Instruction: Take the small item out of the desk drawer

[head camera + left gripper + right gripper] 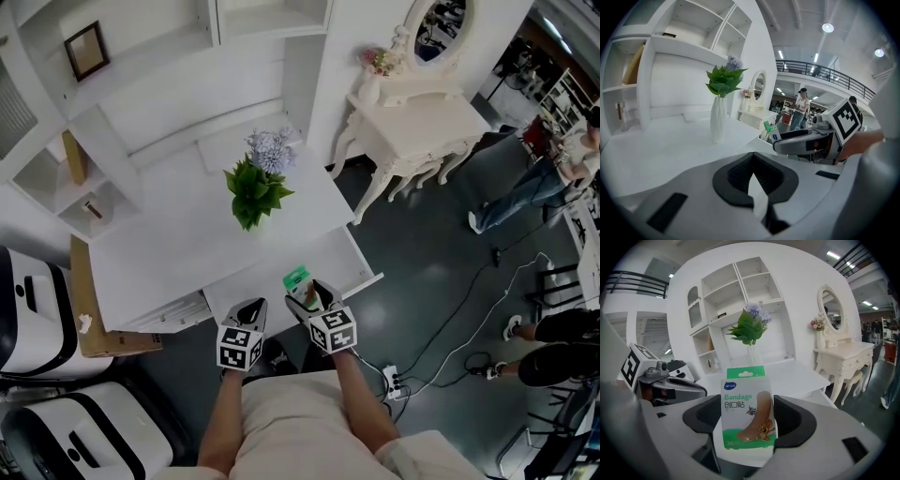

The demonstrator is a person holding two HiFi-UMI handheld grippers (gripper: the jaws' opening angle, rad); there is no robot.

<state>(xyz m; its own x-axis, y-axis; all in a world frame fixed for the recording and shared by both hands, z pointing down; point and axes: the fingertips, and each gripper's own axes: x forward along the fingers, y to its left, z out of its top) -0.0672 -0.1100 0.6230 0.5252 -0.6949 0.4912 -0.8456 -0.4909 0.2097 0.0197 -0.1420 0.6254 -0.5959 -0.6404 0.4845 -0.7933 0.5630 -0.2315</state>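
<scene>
White shelving and a white counter (178, 244) with a vase of leaves (255, 192) are seen in the head view. At the front edge of the counter the drawer (361, 267) is pulled open. Above the drawer the bandage box (297, 277) is held up by the right hand-held gripper (307, 298), and the left hand-held gripper (251, 314) is seen just beside it.

In the left gripper view the jaws are seen narrow, almost together, and nothing is gripped between them.

In the right gripper view the box is clamped upright by its lower half between the pads, and it seems already lifted out of the drawer. The light carton could be crushed if too much pressure is given. It could also slip sideways and be dropped if the grip is loosened before it is put down.
</scene>
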